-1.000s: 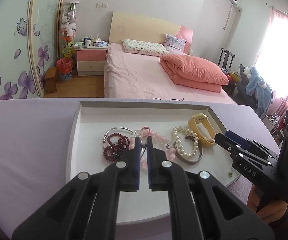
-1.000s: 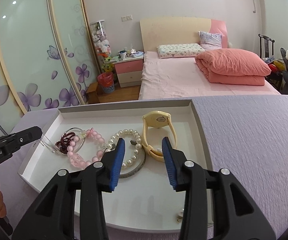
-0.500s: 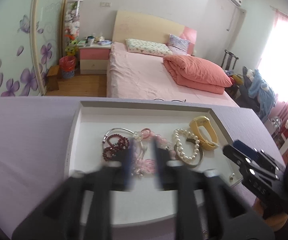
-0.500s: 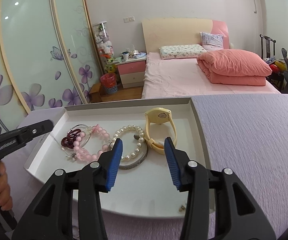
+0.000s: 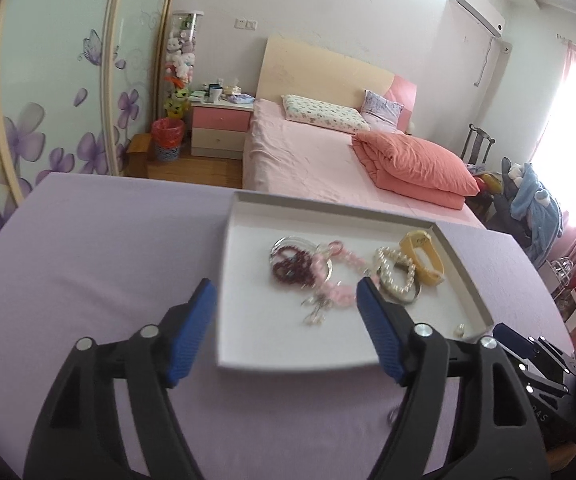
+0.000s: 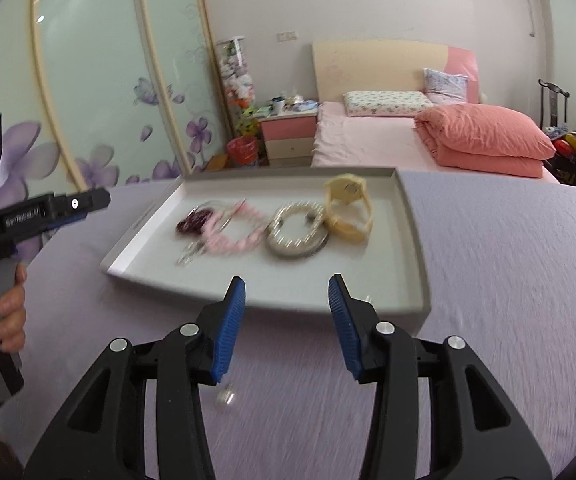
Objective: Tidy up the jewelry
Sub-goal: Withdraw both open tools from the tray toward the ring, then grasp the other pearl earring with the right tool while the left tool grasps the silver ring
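Note:
A white tray [image 5: 248, 320] [image 6: 403, 240] on the purple table holds a dark red bead bracelet [image 5: 289, 268] [image 6: 192, 224], a pink bead bracelet [image 5: 327, 292] [image 6: 232, 236], a pearl bracelet over a silver bangle [image 5: 397, 276] [image 6: 295, 236] and a yellow watch [image 5: 423, 256] [image 6: 347, 208]. My left gripper [image 5: 286, 292] is open and empty, just short of the tray's near edge. My right gripper [image 6: 286, 284] is open and empty, held before the tray's near edge. A small clear bead [image 6: 226, 398] lies on the cloth under the right gripper.
The table has a purple cloth [image 5: 88, 260] [image 6: 507, 280]. A small pearl piece [image 5: 459, 330] lies in the tray's near right corner. Beyond the table are a pink bed [image 5: 327, 160], a nightstand [image 5: 220, 128] and a wardrobe with flower doors [image 6: 88, 100].
My left gripper has opened wide and pulled back from the pink bracelet, out of the tray. My right gripper has also drawn back out of the tray, still open.

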